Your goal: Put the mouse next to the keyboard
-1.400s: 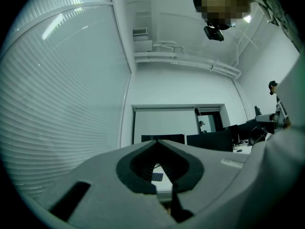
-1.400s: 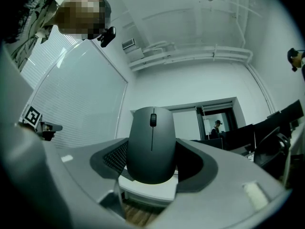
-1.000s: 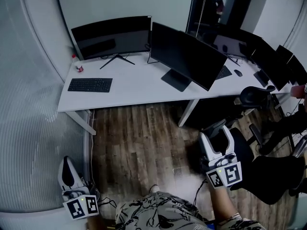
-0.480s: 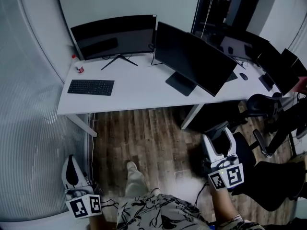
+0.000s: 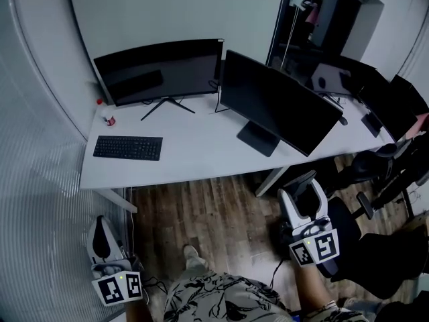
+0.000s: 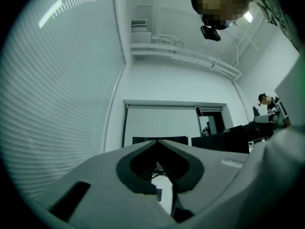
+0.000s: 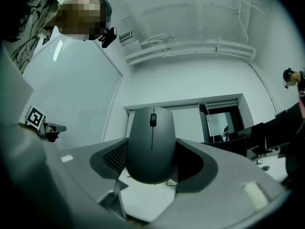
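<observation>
A black keyboard point(image 5: 127, 147) lies at the left end of the white desk point(image 5: 194, 154). My right gripper point(image 5: 303, 193) hangs low over the floor, well short of the desk, and is shut on a dark grey mouse point(image 7: 151, 147). The mouse stands upright between the jaws with its scroll wheel on top. My left gripper point(image 5: 100, 230) is at the bottom left beside the glass wall, also far from the desk. In the left gripper view its tips point(image 6: 156, 142) meet with nothing between them.
A curved monitor point(image 5: 161, 69) and a flat monitor point(image 5: 281, 102) stand on the desk, with a small red-and-white item point(image 5: 107, 120) at its left edge. Black office chairs point(image 5: 375, 247) crowd the right. More monitors point(image 5: 375, 89) fill a desk behind. Wooden floor point(image 5: 201, 213) lies between me and the desk.
The desk has slid lower and nearer in the head view as the person steps toward it. Both grippers stay low, the right one still shut on the mouse.
</observation>
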